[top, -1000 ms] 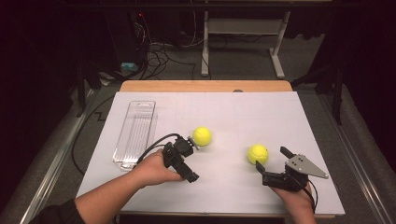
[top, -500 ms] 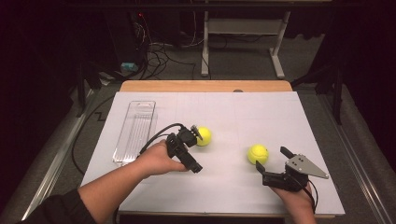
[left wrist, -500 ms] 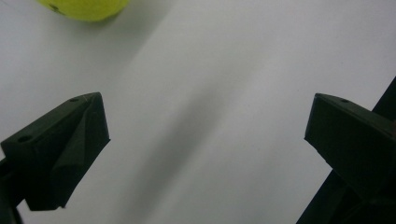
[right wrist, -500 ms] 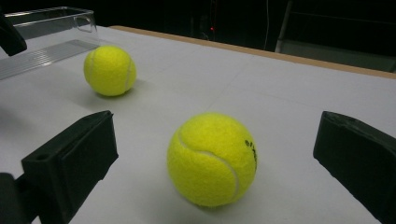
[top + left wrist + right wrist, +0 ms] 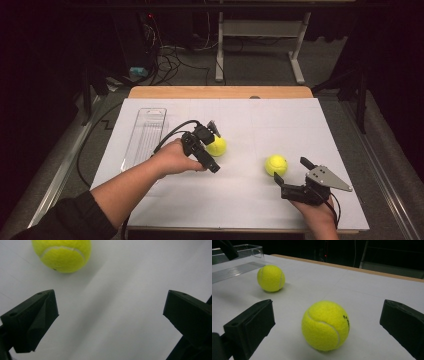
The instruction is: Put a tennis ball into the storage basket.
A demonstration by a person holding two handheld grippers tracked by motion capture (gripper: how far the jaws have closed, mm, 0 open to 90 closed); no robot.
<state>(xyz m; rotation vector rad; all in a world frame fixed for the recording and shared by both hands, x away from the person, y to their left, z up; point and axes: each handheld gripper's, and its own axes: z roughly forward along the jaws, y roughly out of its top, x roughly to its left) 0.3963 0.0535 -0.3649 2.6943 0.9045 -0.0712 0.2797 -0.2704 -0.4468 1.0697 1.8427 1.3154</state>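
Balls are sitting on the white table (image 5: 240, 200), well apart from each other; left ball (image 5: 217, 146) just beside my left tongs (image 5: 212, 148), right ball (image 5: 276, 165) just ahead of my right tongs (image 5: 290, 172);
left tongs: jaws spread wide, holding nothing; in the left gripper view the left ball (image 5: 61, 254) is lying ahead and off to the left jaw's side, not between the jaws, so I'm judging the hand needs to swing that way before closing;
in the high view the left tongs are hanging tilted over the ball's near-left side, touching or apart I can't tell;
right tongs: jaws also wide, empty; in the right gripper view the right ball (image 5: 325, 325) is sitting nearly centred between the jaws, slightly ahead of the tips; a straight push forward looks like enough;
left ball (image 5: 271, 278) is showing farther off in that view, near the clear tray (image 5: 234, 265);
tray (image 5: 145, 137) is lying along the table's left side, long axis running away from me, empty as far as I can see;
left hand is the nearer one to the tray; a ball has no long axis, so grip angle isn't mattering, only centring.
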